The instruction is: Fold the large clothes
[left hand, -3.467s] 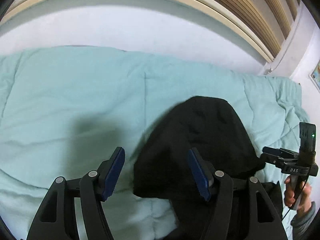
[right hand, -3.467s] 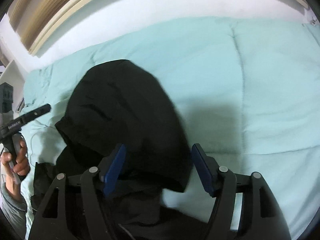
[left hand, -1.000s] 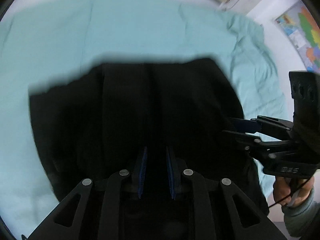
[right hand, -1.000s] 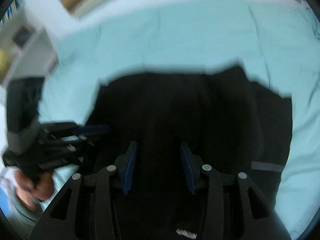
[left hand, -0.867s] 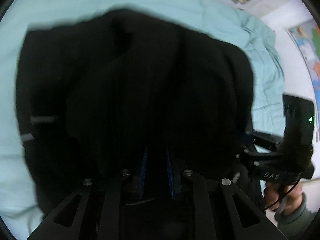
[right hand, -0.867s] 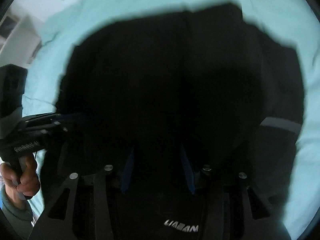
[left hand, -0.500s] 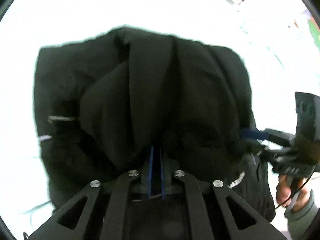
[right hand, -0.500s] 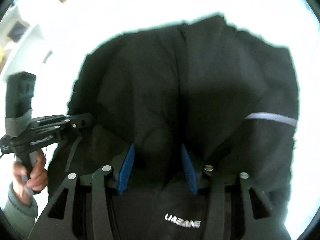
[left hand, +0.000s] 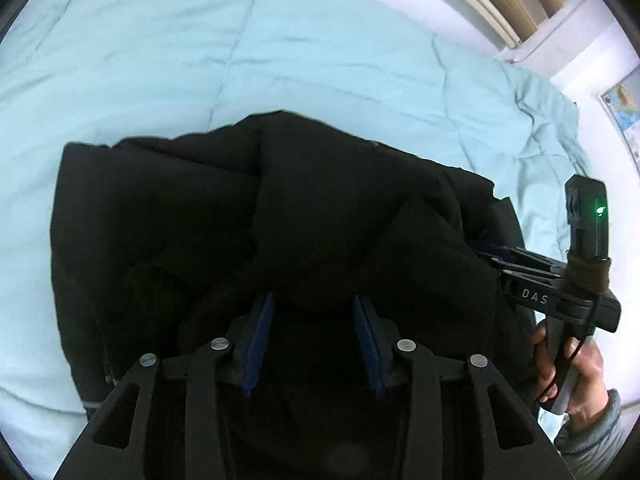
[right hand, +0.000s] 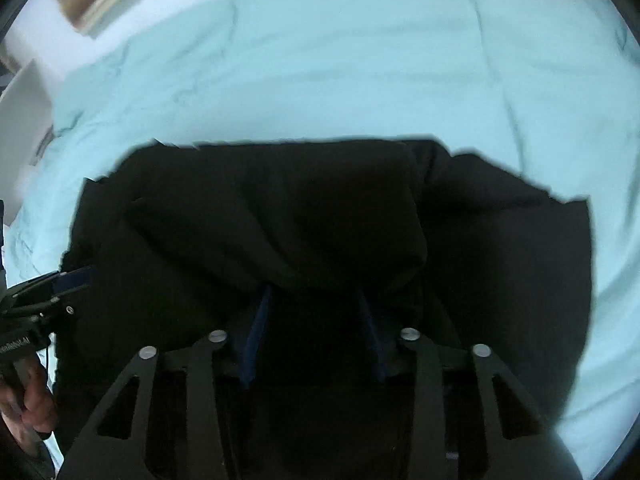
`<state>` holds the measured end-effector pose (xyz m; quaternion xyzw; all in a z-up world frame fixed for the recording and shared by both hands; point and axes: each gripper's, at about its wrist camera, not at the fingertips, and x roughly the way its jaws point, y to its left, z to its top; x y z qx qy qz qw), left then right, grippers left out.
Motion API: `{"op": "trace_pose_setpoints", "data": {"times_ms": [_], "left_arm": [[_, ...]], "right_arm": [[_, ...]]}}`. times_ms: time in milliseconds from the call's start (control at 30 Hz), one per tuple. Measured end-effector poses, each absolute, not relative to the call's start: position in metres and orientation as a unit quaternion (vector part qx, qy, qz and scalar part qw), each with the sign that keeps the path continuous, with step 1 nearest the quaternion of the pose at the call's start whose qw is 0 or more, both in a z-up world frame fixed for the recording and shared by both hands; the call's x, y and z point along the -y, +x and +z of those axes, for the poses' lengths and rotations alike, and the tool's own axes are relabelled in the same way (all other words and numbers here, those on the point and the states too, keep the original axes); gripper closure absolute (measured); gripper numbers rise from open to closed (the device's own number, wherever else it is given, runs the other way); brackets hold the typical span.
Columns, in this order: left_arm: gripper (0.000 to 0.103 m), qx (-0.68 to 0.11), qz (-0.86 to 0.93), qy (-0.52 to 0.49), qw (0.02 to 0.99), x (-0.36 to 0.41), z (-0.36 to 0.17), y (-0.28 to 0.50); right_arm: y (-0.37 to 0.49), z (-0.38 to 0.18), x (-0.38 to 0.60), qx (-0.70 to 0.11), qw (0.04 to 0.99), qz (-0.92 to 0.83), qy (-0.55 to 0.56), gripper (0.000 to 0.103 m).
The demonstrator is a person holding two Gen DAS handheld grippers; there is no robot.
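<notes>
– Since half a second ago the left gripper (left hand: 312, 344) is opening, pads apart around the black jacket (left hand: 280, 208).
– And the right gripper (right hand: 314, 334)?
– Closing, cloth between its pads; grip unclear. Jacket lies bunched on the teal quilt (left hand: 200, 40).

The black jacket (left hand: 280, 216), a small hooded heap a few seconds ago, now lies spread wide and bunched across the blue quilt (left hand: 200, 40), while the left gripper (left hand: 312, 336), pinched shut half a second ago, is opening and the right gripper (right hand: 312, 332) is closing around dark cloth
</notes>
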<state>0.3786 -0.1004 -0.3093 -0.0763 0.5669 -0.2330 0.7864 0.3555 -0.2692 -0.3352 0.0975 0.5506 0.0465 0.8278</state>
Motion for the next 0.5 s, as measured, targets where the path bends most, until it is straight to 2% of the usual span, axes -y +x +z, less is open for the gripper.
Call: {"op": "trace_pose_setpoints", "data": {"times_ms": [133, 200, 267, 333, 433, 500], "left_arm": [[0.061, -0.567, -0.238, -0.067, 0.786, 0.106, -0.294, 0.374], [0.061, -0.565, -0.247, -0.077, 0.784, 0.108, -0.284, 0.371], [0.061, -0.559, -0.263, -0.097, 0.780, 0.104, -0.271, 0.364], [0.061, -0.545, -0.290, -0.111, 0.779, 0.097, -0.251, 0.347], [0.056, -0.543, -0.309, -0.102, 0.775, 0.102, -0.244, 0.326], [0.054, -0.562, -0.305, -0.085, 0.764, 0.110, -0.258, 0.315]], "right_arm": [[0.346, -0.322, 0.273, -0.545, 0.829, 0.056, 0.113, 0.059], [0.337, -0.305, 0.274, -0.534, 0.834, 0.061, 0.122, 0.051], [0.320, -0.288, 0.270, -0.521, 0.842, 0.066, 0.124, 0.035], [0.302, -0.270, 0.264, -0.507, 0.851, 0.071, 0.118, 0.029], [0.274, -0.256, 0.247, -0.504, 0.851, 0.094, 0.117, 0.029], [0.259, -0.265, 0.232, -0.516, 0.845, 0.100, 0.099, 0.029]]}}
